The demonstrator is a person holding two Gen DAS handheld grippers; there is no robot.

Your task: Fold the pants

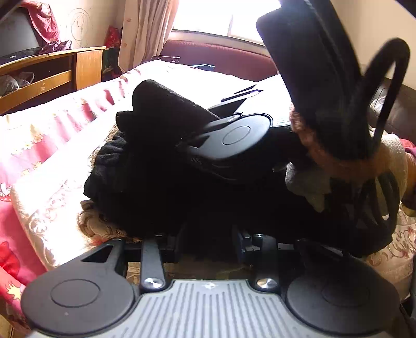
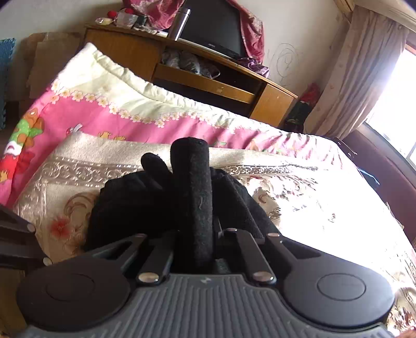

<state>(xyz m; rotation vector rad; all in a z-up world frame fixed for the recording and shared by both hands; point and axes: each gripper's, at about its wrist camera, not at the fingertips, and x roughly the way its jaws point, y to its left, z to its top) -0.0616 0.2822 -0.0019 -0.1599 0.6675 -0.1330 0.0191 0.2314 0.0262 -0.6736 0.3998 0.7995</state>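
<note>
On floral bedspread (image 2: 65,182): bunched black fleece pants (image 2: 135,202) (fuzzy), right gripper (image 2: 193,208) clamped.

Harsh daylight from the window (image 1: 223,18) blows out the bedspread (image 2: 325,197); fisheye edges bend.

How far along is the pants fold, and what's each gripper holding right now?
Done: the black pants are gathered in a bunched heap on the floral blanket, not flat or squared. In hand: the right gripper is shut on a rolled edge of them; the left gripper has dark fabric between its fingers, its grip unclear. Left: lay down, smooth, finish.
</note>
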